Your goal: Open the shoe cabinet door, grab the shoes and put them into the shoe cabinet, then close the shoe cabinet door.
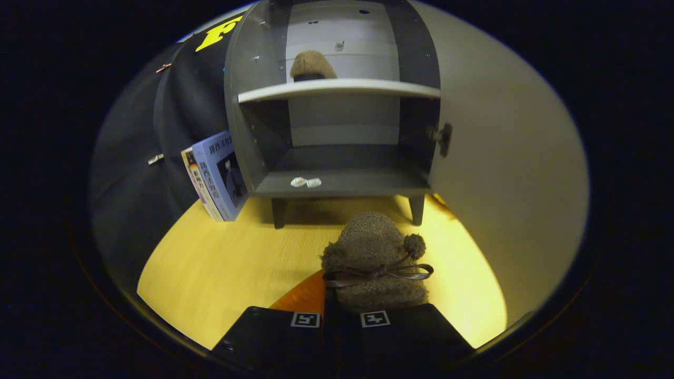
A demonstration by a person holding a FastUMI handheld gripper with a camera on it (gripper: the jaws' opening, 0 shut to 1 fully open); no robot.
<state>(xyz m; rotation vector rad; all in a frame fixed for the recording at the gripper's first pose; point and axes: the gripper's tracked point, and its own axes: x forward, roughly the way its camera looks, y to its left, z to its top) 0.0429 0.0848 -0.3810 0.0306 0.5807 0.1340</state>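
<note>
My gripper (339,317) is shut on the rear cuff of a brown fuzzy shoe (371,245) with a ribbon bow and pompoms. The shoe points away from me toward the grey shoe cabinet (258,131), which stands on short legs on the yellow table (221,263). The cabinet door (505,158) is swung wide open to the right. A second brown shoe (312,65) sits at the back of the upper shelf (337,88). The lower compartment holds only two small white packets (306,182) near its front edge.
Two books (218,176) lean against the cabinet's left side. An orange-brown patch (303,297) of the surface shows just left of the held shoe. The open door forms a pale wall along the right of the table.
</note>
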